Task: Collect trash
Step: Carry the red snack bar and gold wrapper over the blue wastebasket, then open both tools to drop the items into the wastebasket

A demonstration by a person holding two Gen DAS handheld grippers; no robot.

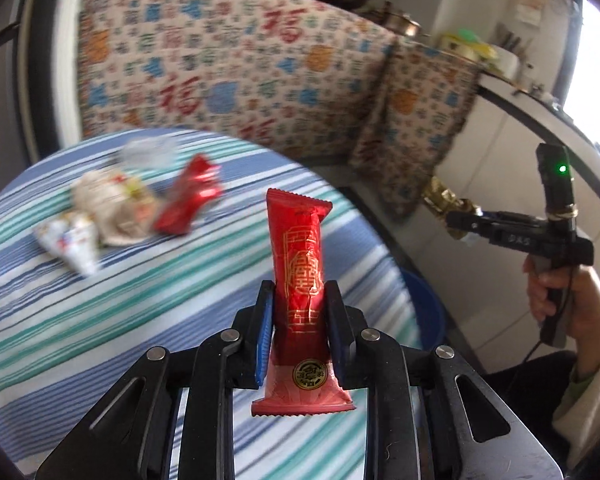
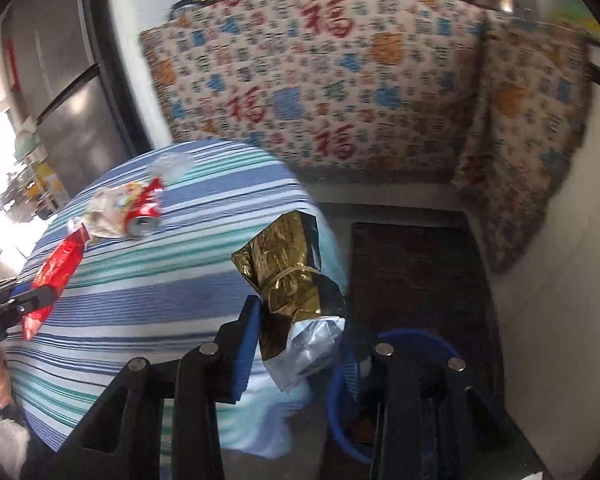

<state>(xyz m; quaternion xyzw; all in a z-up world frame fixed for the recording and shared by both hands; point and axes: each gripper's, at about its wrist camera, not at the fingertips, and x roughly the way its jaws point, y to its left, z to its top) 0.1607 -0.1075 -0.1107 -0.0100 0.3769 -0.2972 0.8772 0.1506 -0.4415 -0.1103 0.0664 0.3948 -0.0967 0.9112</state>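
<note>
striped worktop (image 1: 80,320) behind; left tongs (image 1: 298,320) clamp red wrapper (image 1: 298,264), right tongs (image 2: 300,320) clamp gold wrapper (image 2: 288,276) above blue bin (image 2: 340,400), lower right, likely for dropping.

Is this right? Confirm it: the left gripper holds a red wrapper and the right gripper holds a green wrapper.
Not quite. The left gripper does hold a red wrapper, but the right gripper holds a gold foil wrapper, not a green one; the right wrist view shows it.
</note>
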